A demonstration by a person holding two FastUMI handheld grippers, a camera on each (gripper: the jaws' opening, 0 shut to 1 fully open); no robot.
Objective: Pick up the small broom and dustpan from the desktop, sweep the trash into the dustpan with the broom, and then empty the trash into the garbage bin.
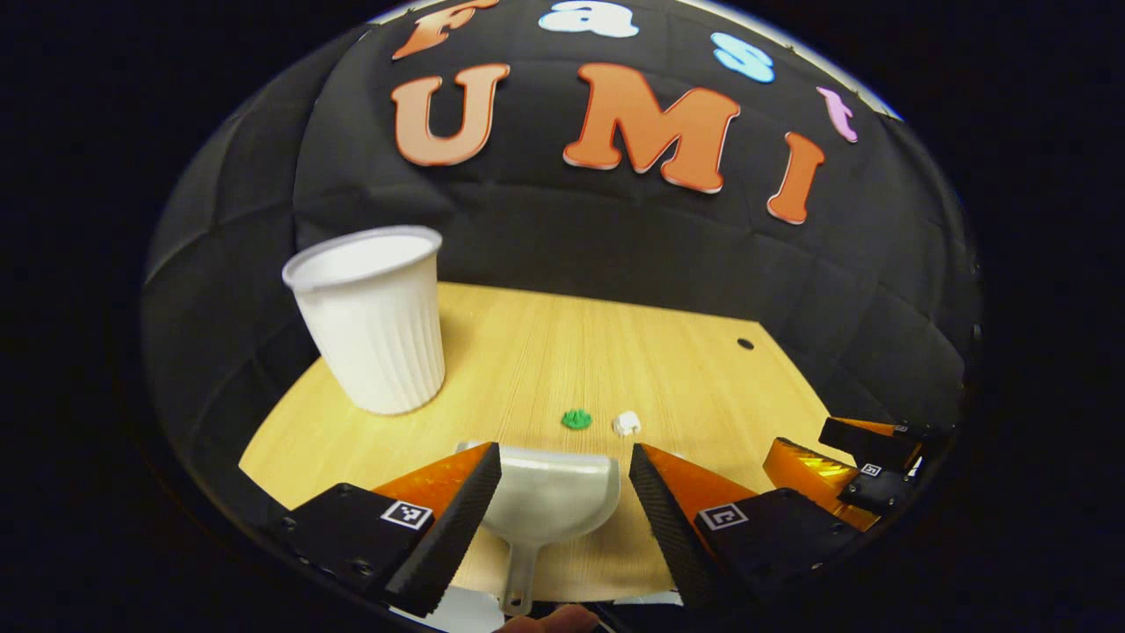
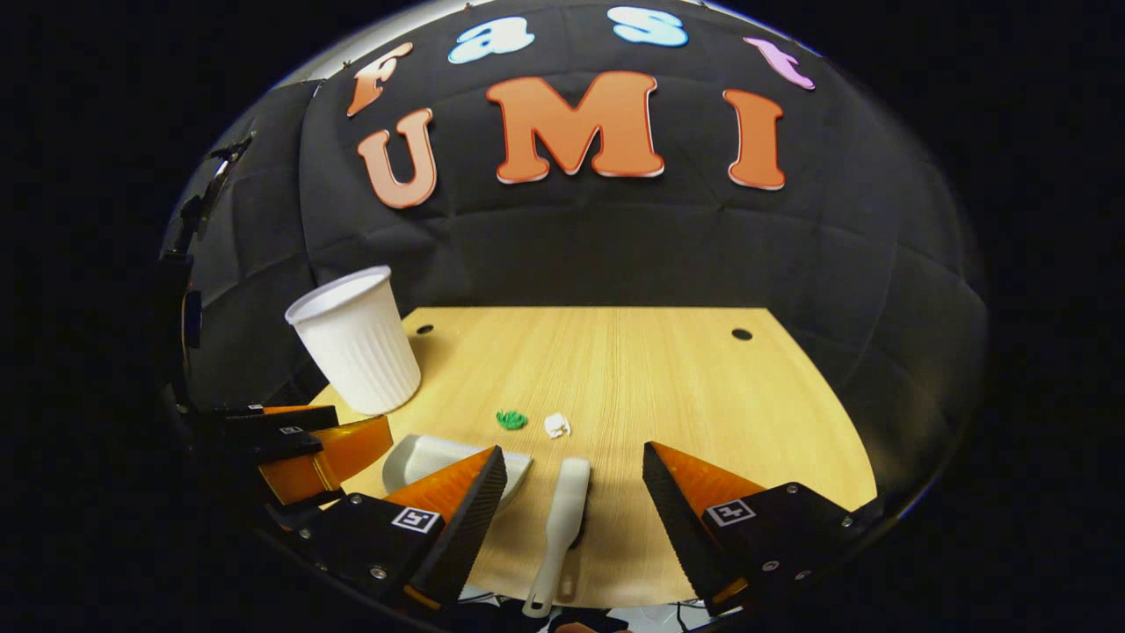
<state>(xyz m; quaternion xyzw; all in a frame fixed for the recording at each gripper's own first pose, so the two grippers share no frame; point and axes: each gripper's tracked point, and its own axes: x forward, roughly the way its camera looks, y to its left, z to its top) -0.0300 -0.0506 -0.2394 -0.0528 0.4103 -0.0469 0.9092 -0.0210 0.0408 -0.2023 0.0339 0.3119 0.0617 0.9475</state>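
The worktop (image 2: pixel 703 387) is pale yellow wood with fine straight grain and small dark holes near its far corners. The ribbed cup (image 2: pixel 356 343), dustpan (image 1: pixel 549 497) and broom (image 2: pixel 562 519) are white. One scrap (image 2: pixel 511 419) is green, the other scrap (image 2: pixel 556 425) white.

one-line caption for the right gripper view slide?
Open right claw poised over small white plastic broom lying on light wooden desktop.

Booth wall (image 2: pixel 615 255): black quilted cloth, creased, enclosing the rear and both sides. Desktop (image 2: pixel 668 387): light wood-grain, two small dark holes near its far corners. Lighting even, glare-free.
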